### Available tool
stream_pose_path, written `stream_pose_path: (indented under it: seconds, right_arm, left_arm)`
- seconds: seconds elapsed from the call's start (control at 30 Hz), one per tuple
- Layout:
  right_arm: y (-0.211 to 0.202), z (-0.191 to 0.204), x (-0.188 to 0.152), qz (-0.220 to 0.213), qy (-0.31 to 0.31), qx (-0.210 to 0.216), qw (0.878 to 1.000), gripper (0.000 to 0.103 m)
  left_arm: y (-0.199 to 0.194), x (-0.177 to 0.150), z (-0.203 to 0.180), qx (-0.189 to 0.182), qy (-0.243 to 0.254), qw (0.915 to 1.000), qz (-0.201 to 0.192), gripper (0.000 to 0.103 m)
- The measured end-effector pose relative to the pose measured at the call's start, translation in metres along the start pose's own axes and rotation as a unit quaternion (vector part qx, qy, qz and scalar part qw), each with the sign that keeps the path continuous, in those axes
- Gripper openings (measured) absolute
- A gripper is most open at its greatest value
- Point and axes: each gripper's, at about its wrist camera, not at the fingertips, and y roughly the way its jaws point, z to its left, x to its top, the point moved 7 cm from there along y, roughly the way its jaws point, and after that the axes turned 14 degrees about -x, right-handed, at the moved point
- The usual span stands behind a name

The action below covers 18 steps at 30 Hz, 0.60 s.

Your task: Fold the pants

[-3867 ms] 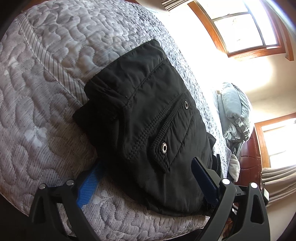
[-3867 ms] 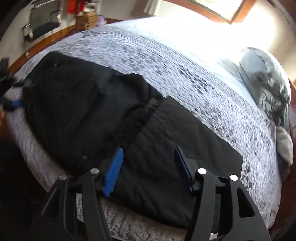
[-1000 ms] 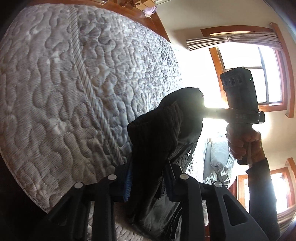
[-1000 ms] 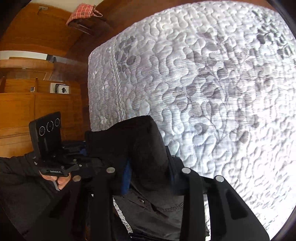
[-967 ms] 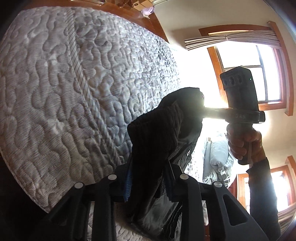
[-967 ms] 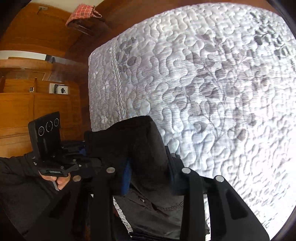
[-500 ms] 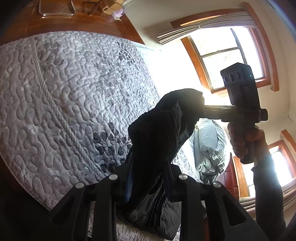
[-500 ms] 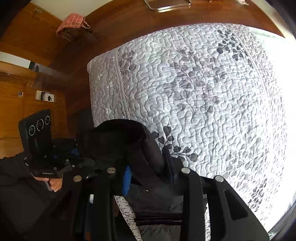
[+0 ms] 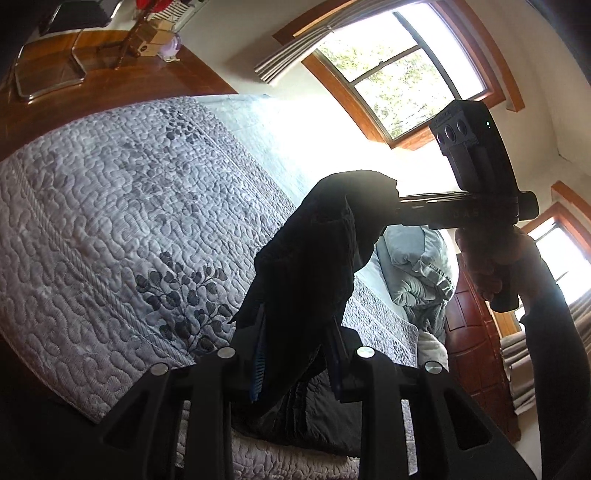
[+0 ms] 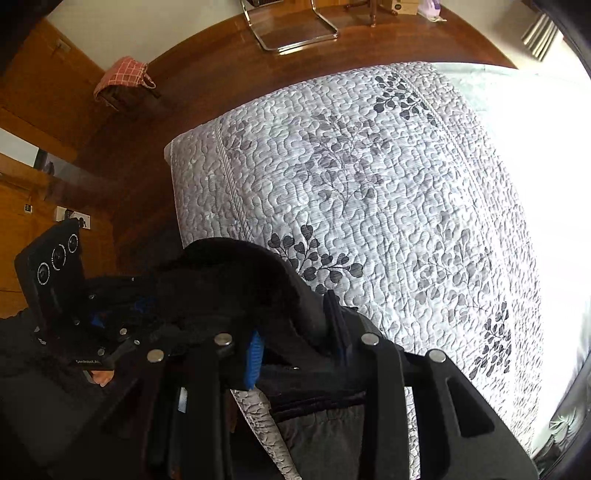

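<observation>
The black pants point(image 9: 317, 266) hang lifted above the grey quilted bed point(image 9: 110, 229). My left gripper point(image 9: 295, 354) is shut on one bunched edge of them. My right gripper point(image 10: 295, 339) is shut on another edge of the pants point(image 10: 236, 280). The right gripper's body point(image 9: 476, 177) shows in the left wrist view, held by a hand at the upper right, its fingers hidden in the cloth. The left gripper's body point(image 10: 55, 291) shows at the left of the right wrist view. The lower part of the pants point(image 9: 317, 421) rests on the bed's near edge.
The quilted bedspread point(image 10: 388, 206) stretches ahead. A crumpled blue-grey blanket point(image 9: 417, 273) lies at the bed's far end. Wooden floor point(image 10: 229, 70), a metal chair frame point(image 10: 291, 33) and a stool with checked cloth point(image 10: 122, 81) lie beyond. Windows point(image 9: 399, 74) are bright.
Both grippers have risen with the pants since a second ago, so more of the bed and floor shows. Earlier still, both were open over the pants lying flat.
</observation>
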Motion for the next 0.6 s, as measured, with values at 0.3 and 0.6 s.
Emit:
stream_pose_path:
  seconds: [0.3,0.6]
  right_arm:
    - [-0.025,-0.022,-0.041,-0.029,0.026,-0.01,0.999,0.028]
    - [-0.04,-0.038,-0.075,-0.045,0.041,-0.018,0.998,0.027]
  left_arm:
    - [0.018,-0.011,-0.045,-0.004,0.054,0.9982,0.024,0.026]
    - [0.034,-0.024,-0.077,-0.009,0.088,0.9952,0.042,0.026]
